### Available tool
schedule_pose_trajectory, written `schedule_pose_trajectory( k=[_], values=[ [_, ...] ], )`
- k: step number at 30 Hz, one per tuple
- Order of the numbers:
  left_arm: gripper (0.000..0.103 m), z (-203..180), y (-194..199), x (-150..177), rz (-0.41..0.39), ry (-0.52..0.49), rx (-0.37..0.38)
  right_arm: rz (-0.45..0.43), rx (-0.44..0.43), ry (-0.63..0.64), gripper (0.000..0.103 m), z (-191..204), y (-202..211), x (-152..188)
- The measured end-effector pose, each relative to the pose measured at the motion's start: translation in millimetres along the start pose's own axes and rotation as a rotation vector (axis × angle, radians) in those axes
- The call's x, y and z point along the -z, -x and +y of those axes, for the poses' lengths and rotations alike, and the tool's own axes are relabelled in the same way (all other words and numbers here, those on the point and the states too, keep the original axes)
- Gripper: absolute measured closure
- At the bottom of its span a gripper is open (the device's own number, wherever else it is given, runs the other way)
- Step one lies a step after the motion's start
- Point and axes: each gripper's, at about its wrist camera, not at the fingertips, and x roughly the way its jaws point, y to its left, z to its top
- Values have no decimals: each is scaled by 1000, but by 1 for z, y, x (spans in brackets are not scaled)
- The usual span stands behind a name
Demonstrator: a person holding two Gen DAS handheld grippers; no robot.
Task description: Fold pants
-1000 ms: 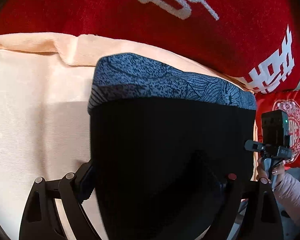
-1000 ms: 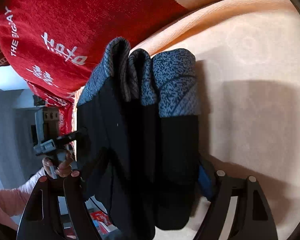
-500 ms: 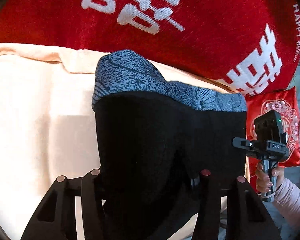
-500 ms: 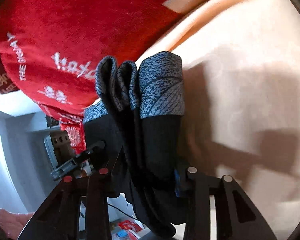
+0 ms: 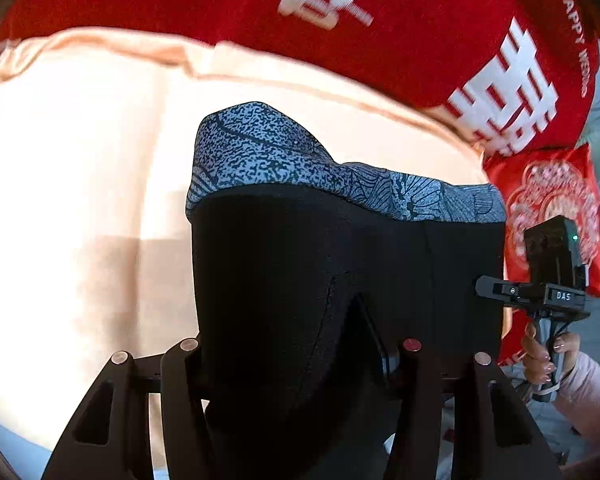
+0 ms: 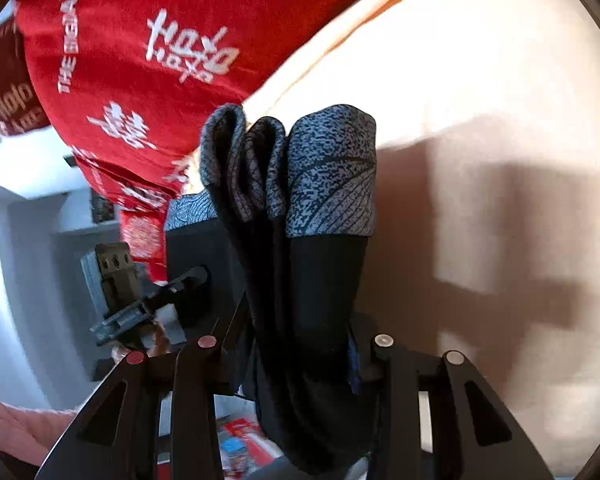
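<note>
The left gripper has its two fingers closed on the black fabric of the pants, which fills the gap between them and bulges over the finger bases. The right gripper likewise has its fingers drawn in on a thick bunch of the same pants, several layers gathered side by side between the pads. From both grips the garment hangs taut as one black panel, its blue-grey patterned waistband running along the far edge; in the right wrist view that band shows as three stacked folds. In the left view the right gripper appears at the panel's right edge, the person's hand around its handle. The pants are held over a pale peach bedsheet, near its far edge, where a red blanket with white lettering lies. A red embroidered cushion sits by the sheet's far right corner.
</note>
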Motion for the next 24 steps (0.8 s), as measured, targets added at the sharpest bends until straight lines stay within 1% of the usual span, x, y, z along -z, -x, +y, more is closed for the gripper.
schedule_pose_trajectory(
  k=[1, 2, 3, 4, 5, 6, 7, 8, 9, 10, 11, 13, 17, 18, 19, 20, 22, 24],
  values=[
    [48, 6, -9, 4, 13, -3, -11, 1, 25, -4, 60, -3, -8, 3],
    [39, 11, -16, 7, 18, 0, -21, 5, 65, -6, 58, -6, -17, 5],
    [31, 20, -22, 11, 3, 4, -39, -4, 131, 9, 51, -10, -25, 8],
    [17, 25, -23, 13, -30, 6, -49, -24, 164, 29, 43, -12, -27, 10],
    [9, 29, -25, 13, -45, 16, -62, -49, 183, 41, 40, -13, -27, 11],
    [8, 32, -26, 13, -44, 26, -57, -53, 195, 32, 33, -14, -27, 11],
    [8, 35, -27, 13, -40, 46, -40, -55, 204, 27, 31, -15, -26, 11],
    [8, 36, -26, 13, -39, 50, -42, -59, 215, 29, 31, -14, -26, 11],
    [8, 34, -24, 14, -41, 39, -60, -65, 250, 39, 30, -8, -24, 11],
    [8, 31, -21, 15, -46, 25, -84, -71, 276, 46, 30, -4, -23, 12],
    [8, 26, -17, 16, -57, 5, -128, -79, 301, 51, 29, 1, -21, 13],
    [8, 21, -13, 18, -58, -13, -179, -96, 357, 45, 29, 8, -14, 17],
    [8, 14, 2, 28, -75, -41, -305, -144, 400, -18, 27, 9, 6, 31],
    [8, 12, 4, 30, -78, -45, -327, -158, 415, -41, 24, 8, 11, 35],
    [2, 9, 7, 35, -80, -51, -350, -171, 433, -65, 24, 6, 17, 40],
    [0, 8, 9, 38, -81, -52, -368, -177, 444, -82, 24, 6, 20, 44],
    [0, 5, 13, 44, -71, -55, -392, -189, 483, -118, 24, 8, 23, 50],
    [0, 6, 20, 55, -49, -56, -412, -192, 542, -126, 24, 11, 29, 61]
  ],
)
